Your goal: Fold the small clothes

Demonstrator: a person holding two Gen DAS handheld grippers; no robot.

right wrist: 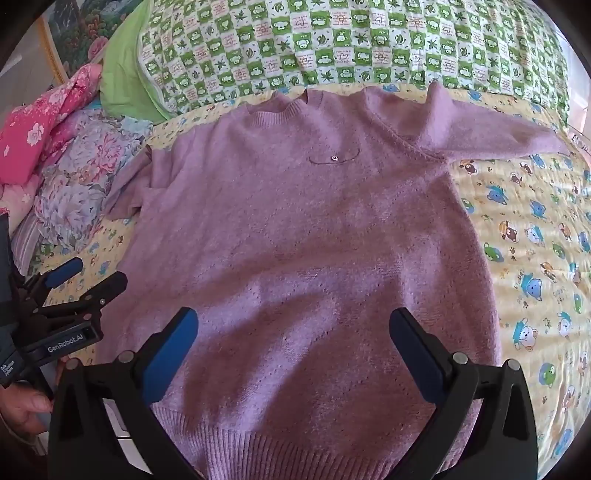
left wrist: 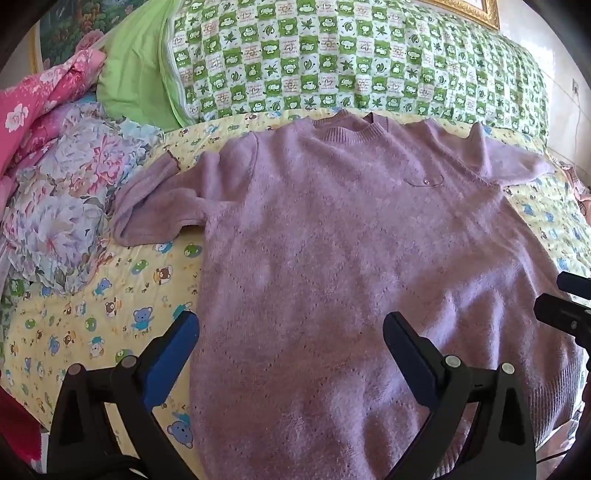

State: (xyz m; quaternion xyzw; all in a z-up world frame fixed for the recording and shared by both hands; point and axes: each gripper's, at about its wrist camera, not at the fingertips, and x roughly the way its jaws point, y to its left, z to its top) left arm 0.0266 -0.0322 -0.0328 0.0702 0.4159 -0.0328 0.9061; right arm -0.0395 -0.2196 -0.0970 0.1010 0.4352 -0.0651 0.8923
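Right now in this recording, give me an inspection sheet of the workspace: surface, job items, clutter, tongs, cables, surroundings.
Surface: yellow cartoon-bear quilt on a bed.
Job's things: purple knit sweater lying flat, front up, hem nearest; its sleeve on the left side is bunched, the other sleeve stretches outward.
Clutter: floral bedding, pink floral fabric, green checked quilt.
Tongs: left tongs and right tongs both open above the sweater, holding nothing.
Cables: thin cord on the wall.
Surroundings: gold picture frame.

Yellow bear-print sheet (right wrist: 517, 221), green checked quilt (left wrist: 332, 66), floral bedding (left wrist: 66, 206)
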